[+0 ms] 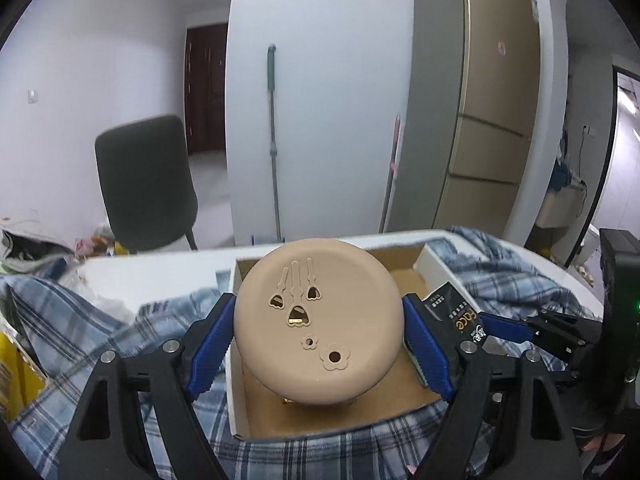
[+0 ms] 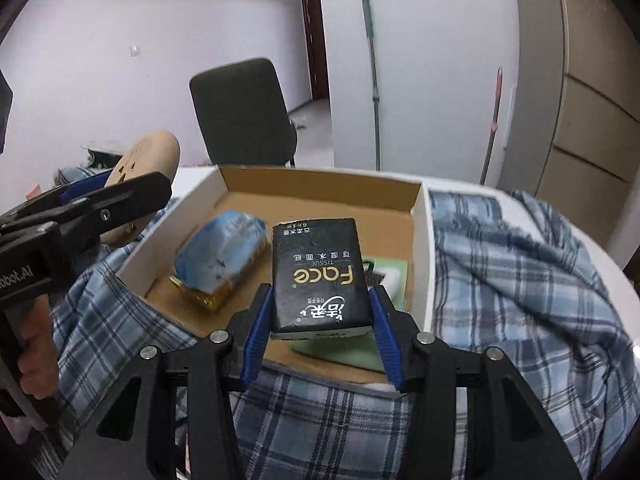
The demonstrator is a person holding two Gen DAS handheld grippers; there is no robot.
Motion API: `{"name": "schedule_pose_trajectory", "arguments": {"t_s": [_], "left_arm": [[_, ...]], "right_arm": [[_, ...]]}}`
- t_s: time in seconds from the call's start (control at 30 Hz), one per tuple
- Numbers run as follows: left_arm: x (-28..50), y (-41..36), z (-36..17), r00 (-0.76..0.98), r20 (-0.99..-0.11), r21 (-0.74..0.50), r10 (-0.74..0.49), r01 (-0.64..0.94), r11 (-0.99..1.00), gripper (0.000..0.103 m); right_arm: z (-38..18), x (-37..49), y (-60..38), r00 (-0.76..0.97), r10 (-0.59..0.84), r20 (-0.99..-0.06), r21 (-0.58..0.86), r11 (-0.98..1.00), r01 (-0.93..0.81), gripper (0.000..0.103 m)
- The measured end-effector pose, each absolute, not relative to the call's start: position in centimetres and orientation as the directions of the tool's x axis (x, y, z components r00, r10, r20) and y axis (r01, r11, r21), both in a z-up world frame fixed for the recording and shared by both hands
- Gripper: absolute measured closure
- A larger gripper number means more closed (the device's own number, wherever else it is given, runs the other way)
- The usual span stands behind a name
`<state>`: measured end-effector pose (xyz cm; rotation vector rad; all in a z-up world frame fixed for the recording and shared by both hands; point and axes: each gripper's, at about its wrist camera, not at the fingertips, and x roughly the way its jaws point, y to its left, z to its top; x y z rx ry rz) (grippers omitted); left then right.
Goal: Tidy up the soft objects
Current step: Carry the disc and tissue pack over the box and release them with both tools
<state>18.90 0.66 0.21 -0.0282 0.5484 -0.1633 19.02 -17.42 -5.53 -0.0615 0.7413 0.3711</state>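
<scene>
The right gripper (image 2: 320, 312) was clamped on a black tissue pack (image 2: 318, 274), its long axis running away from the gripper, far end tipped over the cardboard box (image 2: 424, 240). The left gripper (image 1: 318, 344) was clamped on a round beige cushion (image 1: 318, 320), flat face toward the camera, above the same box on the desk's plaid cloth (image 2: 520, 280). Only the right view showed the box's contents: a blue-and-gold packet (image 2: 220, 256) on the left, a green item (image 2: 392, 276) on the right.
</scene>
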Motion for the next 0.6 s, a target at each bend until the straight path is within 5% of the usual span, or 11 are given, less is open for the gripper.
{"name": "schedule_pose_trajectory", "arguments": {"t_s": [0.13, 0.23, 0.33, 0.43, 0.6], "left_arm": [[19.6, 0.6, -1.0, 0.804, -0.568, -0.092, -0.175, 0.149, 0.985, 0.019], [20.0, 0.6, -1.7, 0.789, -0.589, -0.095, -0.175, 0.148, 0.985, 0.018], [20.1, 0.5, -2.1, 0.784, -0.603, -0.062, -0.147, 0.138, 0.989, 0.016], [20.4, 0.6, -2.5, 0.775, -0.615, -0.067, -0.144, 0.131, 0.989, 0.0], [19.7, 0.5, -1.8, 0.821, -0.561, -0.027, -0.107, 0.112, 0.993, 0.0]], "right_arm": [[-6.1, 19.1, -17.2, 0.663, 0.303, -0.685, 0.067, 0.932, -0.356, 0.051], [-6.2, 18.9, -17.0, 0.661, 0.288, -0.693, 0.053, 0.935, -0.351, 0.02], [-6.0, 18.4, -17.0, 0.68, 0.276, -0.68, 0.026, 0.935, -0.353, 0.02], [-5.8, 18.3, -17.1, 0.679, 0.279, -0.679, 0.036, 0.936, -0.349, 0.02], [-5.3, 18.5, -17.5, 0.684, 0.281, -0.673, 0.043, 0.938, -0.343, 0.02]]}}
